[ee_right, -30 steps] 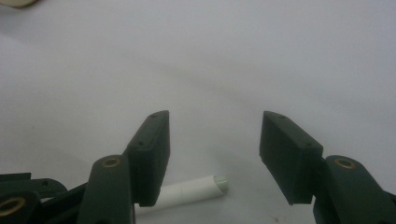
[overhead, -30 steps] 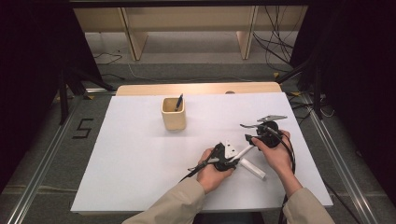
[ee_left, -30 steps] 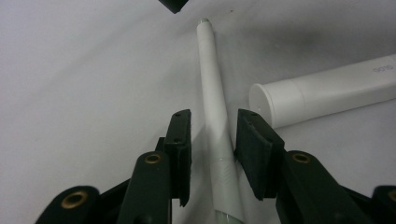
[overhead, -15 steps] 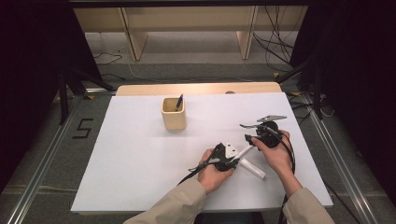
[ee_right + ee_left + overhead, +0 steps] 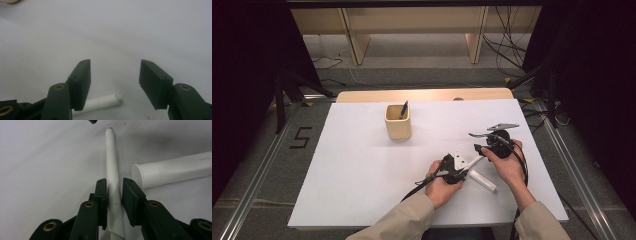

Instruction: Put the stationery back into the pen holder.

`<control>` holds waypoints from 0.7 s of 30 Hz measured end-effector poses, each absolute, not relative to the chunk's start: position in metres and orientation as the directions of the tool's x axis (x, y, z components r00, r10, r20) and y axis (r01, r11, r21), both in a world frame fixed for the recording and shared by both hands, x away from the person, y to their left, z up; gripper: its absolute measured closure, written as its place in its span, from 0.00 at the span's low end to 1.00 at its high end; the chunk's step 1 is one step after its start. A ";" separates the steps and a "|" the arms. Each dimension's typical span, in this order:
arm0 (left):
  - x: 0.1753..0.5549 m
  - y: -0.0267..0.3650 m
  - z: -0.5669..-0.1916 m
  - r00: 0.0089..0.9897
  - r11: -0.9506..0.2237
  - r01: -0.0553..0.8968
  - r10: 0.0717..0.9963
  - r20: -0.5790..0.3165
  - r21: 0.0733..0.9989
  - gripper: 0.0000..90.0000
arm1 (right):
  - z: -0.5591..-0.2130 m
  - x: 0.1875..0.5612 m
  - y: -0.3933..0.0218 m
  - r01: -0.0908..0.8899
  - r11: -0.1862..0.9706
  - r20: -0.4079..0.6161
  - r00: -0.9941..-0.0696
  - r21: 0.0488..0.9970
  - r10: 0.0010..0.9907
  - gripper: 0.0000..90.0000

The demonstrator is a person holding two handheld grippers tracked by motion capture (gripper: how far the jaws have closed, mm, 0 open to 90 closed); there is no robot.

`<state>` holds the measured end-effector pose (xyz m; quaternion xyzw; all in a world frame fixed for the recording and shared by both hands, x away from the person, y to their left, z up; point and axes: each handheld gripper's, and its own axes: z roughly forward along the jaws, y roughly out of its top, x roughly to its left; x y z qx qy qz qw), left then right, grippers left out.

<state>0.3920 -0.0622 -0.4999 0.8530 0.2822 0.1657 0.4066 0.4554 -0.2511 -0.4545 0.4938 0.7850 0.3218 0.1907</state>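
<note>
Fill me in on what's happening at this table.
A person works at a white table with a gripper in each hand. The left gripper has just been closing its jaws on a thin white stick, which lies between the pads. A thicker white tube lies beside it. The right gripper hangs open near the stick's end. A beige cup holding a pen stands farther back.

My left gripper (image 5: 113,195): matt black plastic jaws with brass-coloured rivets. Between them, a slim white pen (image 5: 111,170), smooth, faintly satin plastic. Beside it, a white tube (image 5: 172,171), smooth matt plastic. The table (image 5: 362,165) cover looks matt white, paper-like.
</note>
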 end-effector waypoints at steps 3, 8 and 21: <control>0.391 -0.063 -0.500 0.782 -0.508 0.349 0.621 0.054 0.788 0.83 | -0.455 0.455 -0.251 0.651 0.306 0.018 -0.441 0.694 0.897 0.48; 0.391 -0.063 -0.500 0.779 -0.505 0.356 0.625 0.049 0.786 0.83 | -0.455 0.455 -0.251 0.651 0.307 0.019 -0.442 0.694 0.897 0.48; 0.390 -0.064 -0.500 0.771 -0.498 0.366 0.636 0.044 0.786 0.86 | -0.455 0.455 -0.251 0.651 0.307 0.019 -0.442 0.694 0.897 0.48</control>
